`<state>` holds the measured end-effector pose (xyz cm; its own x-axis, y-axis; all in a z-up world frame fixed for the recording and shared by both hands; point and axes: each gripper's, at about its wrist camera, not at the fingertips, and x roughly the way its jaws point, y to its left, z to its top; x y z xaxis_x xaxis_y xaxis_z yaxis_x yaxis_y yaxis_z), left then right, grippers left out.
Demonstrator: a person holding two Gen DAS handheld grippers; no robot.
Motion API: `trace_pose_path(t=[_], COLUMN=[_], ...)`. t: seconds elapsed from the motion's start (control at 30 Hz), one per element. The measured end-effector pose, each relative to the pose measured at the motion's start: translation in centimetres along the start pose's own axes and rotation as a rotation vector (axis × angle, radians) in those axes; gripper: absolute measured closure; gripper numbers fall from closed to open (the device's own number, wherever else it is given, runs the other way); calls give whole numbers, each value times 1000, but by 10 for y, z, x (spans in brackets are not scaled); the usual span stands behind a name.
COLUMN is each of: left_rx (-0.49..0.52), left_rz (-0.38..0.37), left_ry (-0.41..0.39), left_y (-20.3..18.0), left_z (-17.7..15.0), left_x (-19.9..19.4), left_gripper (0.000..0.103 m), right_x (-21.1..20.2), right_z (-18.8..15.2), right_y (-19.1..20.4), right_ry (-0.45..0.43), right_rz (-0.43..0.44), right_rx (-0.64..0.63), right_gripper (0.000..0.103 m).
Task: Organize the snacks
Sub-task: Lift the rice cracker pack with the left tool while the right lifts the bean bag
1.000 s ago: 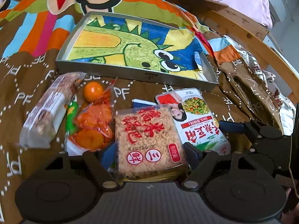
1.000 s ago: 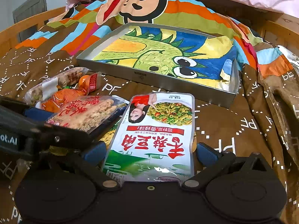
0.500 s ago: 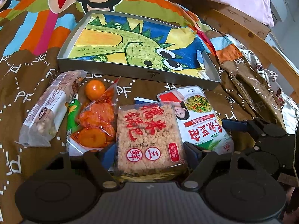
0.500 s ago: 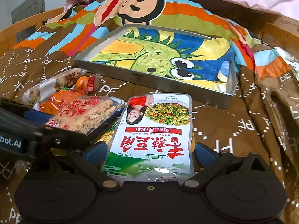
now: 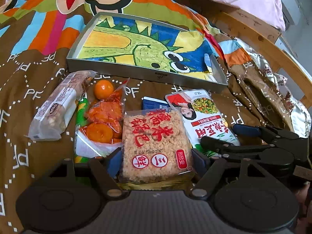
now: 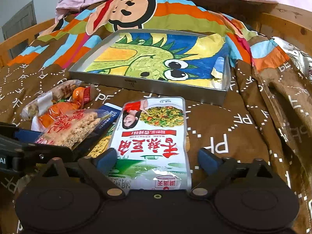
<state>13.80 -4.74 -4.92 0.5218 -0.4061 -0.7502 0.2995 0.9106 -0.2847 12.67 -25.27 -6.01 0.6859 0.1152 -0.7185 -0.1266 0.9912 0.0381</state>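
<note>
A rice cracker pack [image 5: 156, 142] with red characters sits between my left gripper's [image 5: 156, 160] blue pads, which press on both its sides. The right wrist view shows its near end raised off the blanket [image 6: 68, 128]. A white pea-snack pouch [image 6: 152, 136] lies flat between the pads of my right gripper [image 6: 156, 159]. The left pad is at the pouch's edge, and a strip of blanket shows before the right pad. The metal tray [image 5: 146, 76] with a dinosaur drawing inside lies just beyond both packs.
Left of the cracker pack lie a long nut bar pack [image 5: 56, 107], a small orange [image 5: 103, 86], an orange snack bag [image 5: 103, 120], a green pack [image 5: 81, 107] and a blue pack [image 5: 154, 104]. A foil bag [image 5: 292, 107] and wooden bed rail [image 5: 263, 39] are on the right.
My right gripper's jaws have drawn in closer around the pouch. My left gripper keeps its hold on the cracker pack, and neither hand has moved much.
</note>
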Motion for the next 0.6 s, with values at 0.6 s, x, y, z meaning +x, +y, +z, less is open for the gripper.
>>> trace_pose_path(t=[0.6], left_rx=[4], left_rz=[10], left_ry=[5], left_y=[-2], left_z=[3], left_x=[7], left_gripper=[26], right_x=[10], right_z=[-1], right_y=[17], right_ry=[31], right_rz=[22], right_rx=[-94], right_gripper=[10])
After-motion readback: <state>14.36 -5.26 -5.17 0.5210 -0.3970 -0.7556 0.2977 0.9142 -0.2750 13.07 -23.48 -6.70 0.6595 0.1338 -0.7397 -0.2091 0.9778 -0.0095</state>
